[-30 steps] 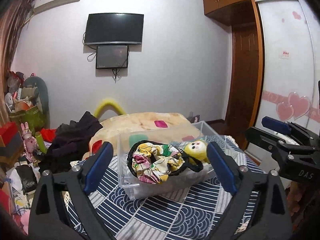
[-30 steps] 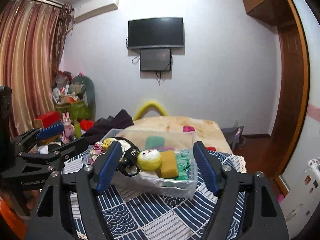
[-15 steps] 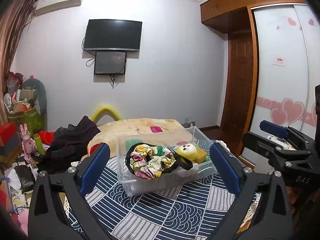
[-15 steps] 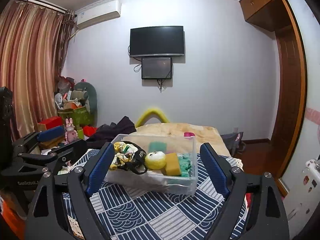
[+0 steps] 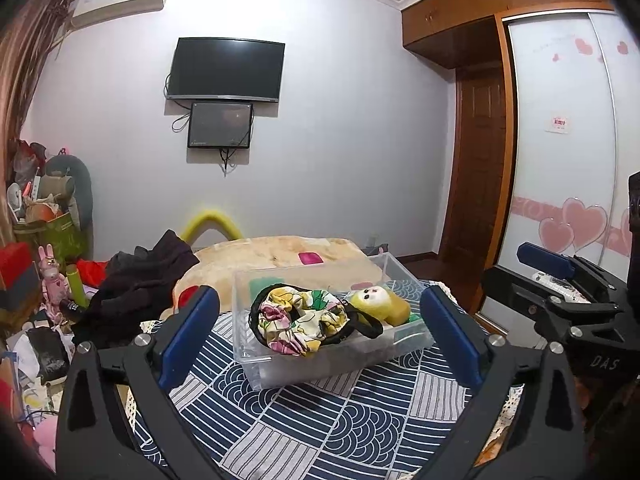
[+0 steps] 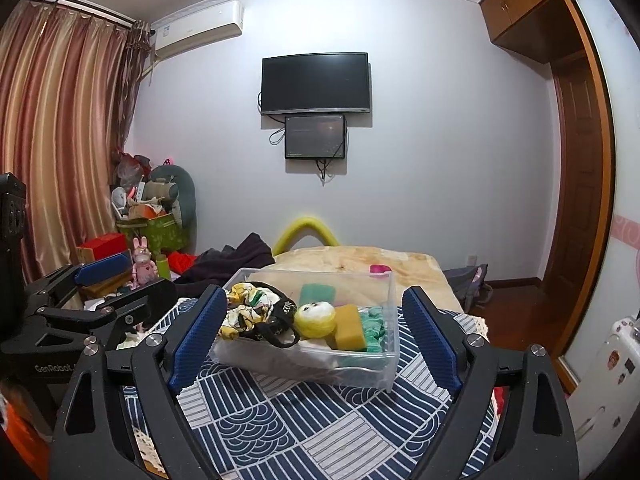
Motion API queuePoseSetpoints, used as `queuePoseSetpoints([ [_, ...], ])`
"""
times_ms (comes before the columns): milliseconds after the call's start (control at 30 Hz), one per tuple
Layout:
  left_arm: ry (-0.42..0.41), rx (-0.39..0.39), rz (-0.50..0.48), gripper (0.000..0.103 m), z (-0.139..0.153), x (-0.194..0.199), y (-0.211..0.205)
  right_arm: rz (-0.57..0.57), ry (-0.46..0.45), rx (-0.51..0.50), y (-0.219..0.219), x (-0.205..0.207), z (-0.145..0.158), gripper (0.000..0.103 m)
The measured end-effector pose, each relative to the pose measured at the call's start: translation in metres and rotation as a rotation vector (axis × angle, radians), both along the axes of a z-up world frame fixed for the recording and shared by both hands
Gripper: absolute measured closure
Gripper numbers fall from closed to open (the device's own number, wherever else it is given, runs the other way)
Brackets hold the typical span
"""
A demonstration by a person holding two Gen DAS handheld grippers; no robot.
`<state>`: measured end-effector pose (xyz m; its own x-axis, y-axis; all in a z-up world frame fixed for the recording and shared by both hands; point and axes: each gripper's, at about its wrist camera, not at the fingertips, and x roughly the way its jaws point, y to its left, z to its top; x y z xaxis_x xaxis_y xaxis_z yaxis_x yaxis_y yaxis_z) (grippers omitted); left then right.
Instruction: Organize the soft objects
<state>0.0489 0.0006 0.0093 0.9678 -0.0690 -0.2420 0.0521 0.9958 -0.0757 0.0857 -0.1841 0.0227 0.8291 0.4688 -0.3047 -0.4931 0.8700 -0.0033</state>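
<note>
One clear plastic bin point(image 5: 320, 364) sits on the worktop point(image 5: 320, 432), which is covered by a navy cloth patterned with white waves and stripes. It lies between my two pairs of fingers, ahead of both and touched by neither. In it I count five soft things. At one end is a floral cloth point(image 5: 298, 320) in yellow, pink and green, bunched inside a black strap point(image 5: 362, 322). Beside it lies a round yellow plush point(image 6: 316, 318) with a white face and dark eyes. Next comes an ochre sponge block point(image 6: 350, 328), then crumpled teal fabric point(image 6: 372, 330) against the end wall. One green pad point(image 6: 317, 294) stands at the far wall.

My left gripper point(image 5: 320, 336) is spread wide and holds nothing, its blue fingers framing the bin. My right gripper point(image 6: 314, 338) is equally wide apart and empty.

Beyond the bin lie a bed with a tan blanket point(image 6: 360, 260) and one heap of dark clothing point(image 5: 140, 284). Two dark screens point(image 6: 315, 83) hang on the wall.
</note>
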Motion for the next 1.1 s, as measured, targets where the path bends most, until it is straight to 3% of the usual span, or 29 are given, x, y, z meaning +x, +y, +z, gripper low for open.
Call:
queuePoseSetpoints([
  [1100,0.021,-0.018,-0.028,0.001,-0.0035,0.0017,-0.0017,-0.005,0.004,0.004,-0.0014,-0.0034,0.0011,0.015],
])
